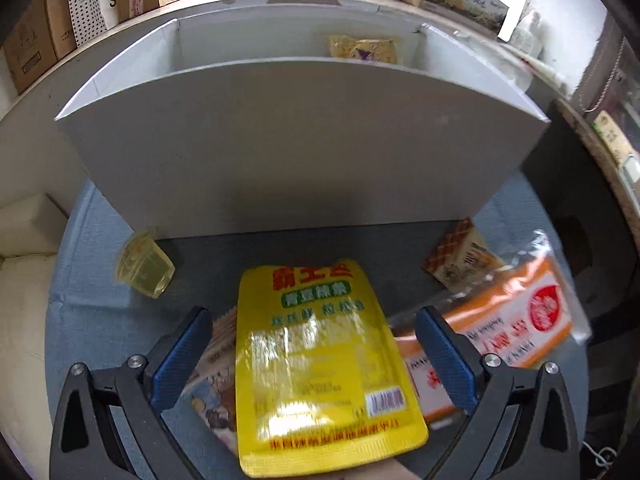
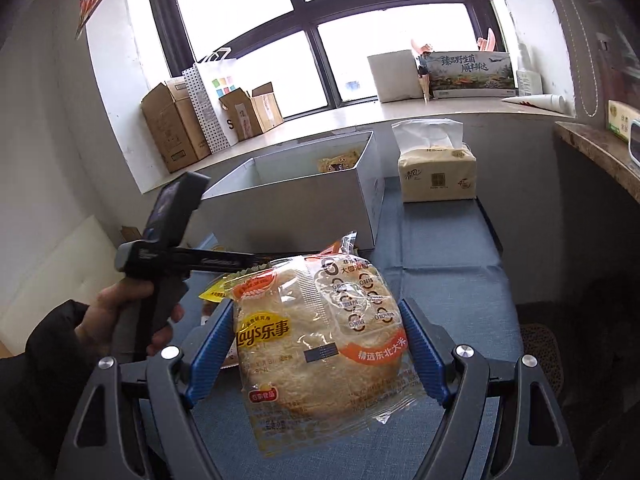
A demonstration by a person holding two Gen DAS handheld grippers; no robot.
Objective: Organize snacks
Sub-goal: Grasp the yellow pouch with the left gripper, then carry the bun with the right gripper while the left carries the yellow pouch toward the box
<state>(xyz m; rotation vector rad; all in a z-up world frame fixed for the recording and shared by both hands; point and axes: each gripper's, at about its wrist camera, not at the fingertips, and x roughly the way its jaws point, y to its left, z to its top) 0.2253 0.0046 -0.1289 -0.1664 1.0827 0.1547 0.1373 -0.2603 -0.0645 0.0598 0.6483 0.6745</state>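
Blue tablecloth (image 2: 448,248) beneath a window carries a white box (image 2: 296,204). Right gripper (image 2: 316,344) clamps a Lay's rice cake packet (image 2: 320,344) between its pads. Left gripper (image 1: 316,356) spreads wide, straddling a yellow snack pouch (image 1: 320,360) without touching it, near the box.

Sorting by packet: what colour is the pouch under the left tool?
Yellow pouch, green label band; left wrist view shows it best.

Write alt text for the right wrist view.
The right gripper clamps a clear Lay's rice cracker pack above a blue tablecloth. Beyond stands a white box with a tissue pack beside it; at left, a hand holds the left gripper.
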